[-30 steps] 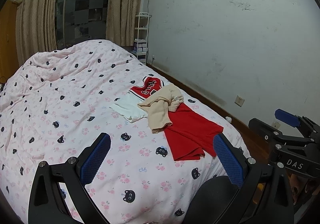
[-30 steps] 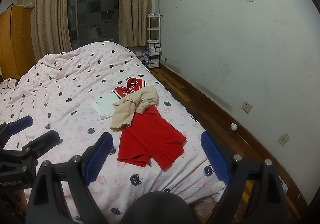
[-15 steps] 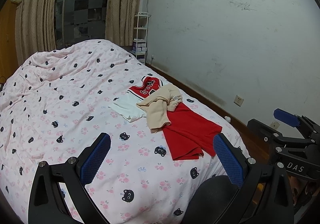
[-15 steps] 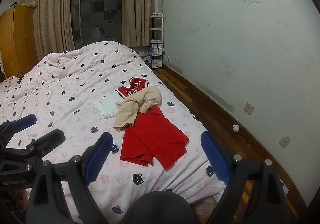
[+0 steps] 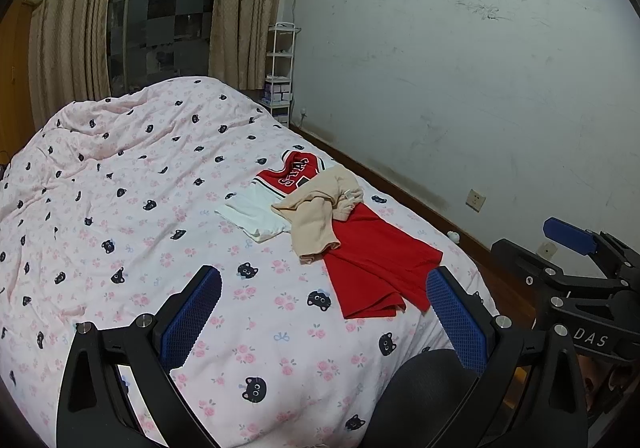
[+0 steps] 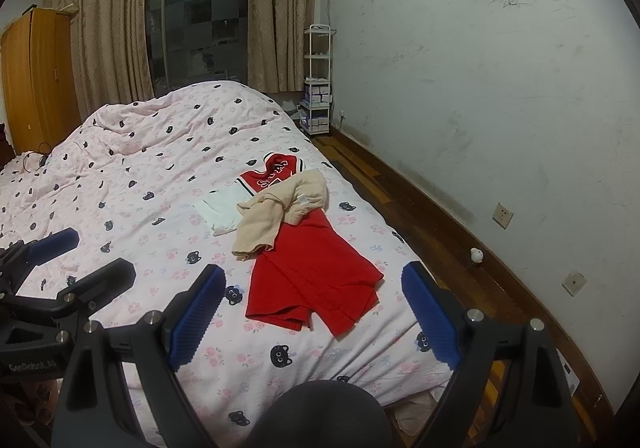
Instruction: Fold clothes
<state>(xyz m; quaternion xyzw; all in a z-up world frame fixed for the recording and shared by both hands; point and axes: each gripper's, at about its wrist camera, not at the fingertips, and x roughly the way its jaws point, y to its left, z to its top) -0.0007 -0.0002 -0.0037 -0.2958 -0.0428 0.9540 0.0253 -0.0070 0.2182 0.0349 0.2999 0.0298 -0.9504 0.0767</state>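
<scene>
Both grippers, left gripper (image 5: 324, 312) and right gripper (image 6: 314, 312), wide open, empty. Red garment (image 6: 316, 280) ahead under beige top (image 6: 276, 214); grabbing both layers risks tangle.

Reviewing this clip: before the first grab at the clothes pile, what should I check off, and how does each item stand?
1. Left hand-held gripper open, empty: ok.
2. Right hand-held gripper open, empty: ok.
3. Red shorts fully exposed at the near end: ok.
4. Beige garment off the shorts: not ok, it overlaps their top.
5. Red jersey laid flat: cannot tell, partly covered.
6. Bedspread has bare room left of the pile: ok.
</scene>
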